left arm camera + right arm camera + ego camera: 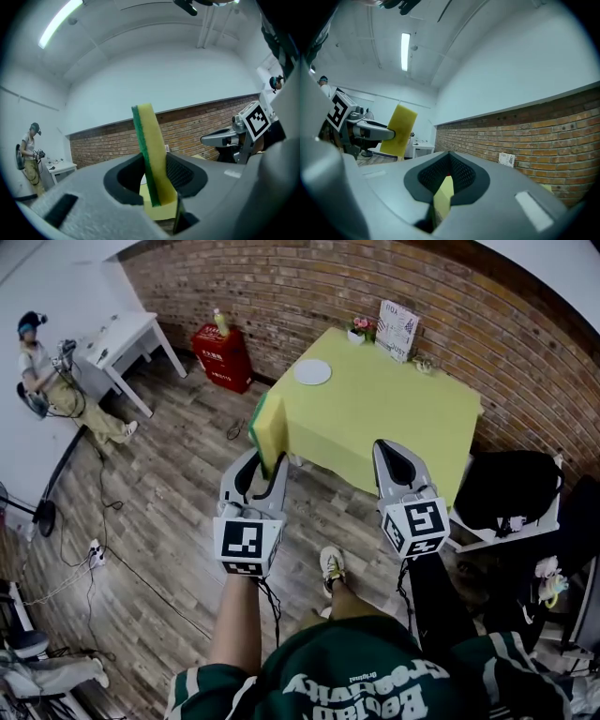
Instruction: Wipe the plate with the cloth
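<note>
- Pinching a yellow sponge with a green scouring face, the left gripper has its jaws drawn in narrow on one end of it. Most of the sponge stands free beyond the tips.
- The right gripper has its jaws brought together with nothing between them. The yellow seen through its gap in the right gripper view is the table beyond.
- The white plate lies on the yellow-covered table, near the far corner on the left. It is well apart from both grippers, which are held out over the wooden floor.
- No cloth shows; the sponge is the wiper here. It looks light and soft, so it will likely give under the pads and bend when pressed down. Its free end should flex against the plate rather than scrape.
- The green face is probably rougher, and the yellow face seems the gentler one for wiping.
- The plate looks hard, smooth and breakable, and light enough to slide on the tablecloth under a sideways wipe. The empty right gripper could steady it at the rim.
</note>
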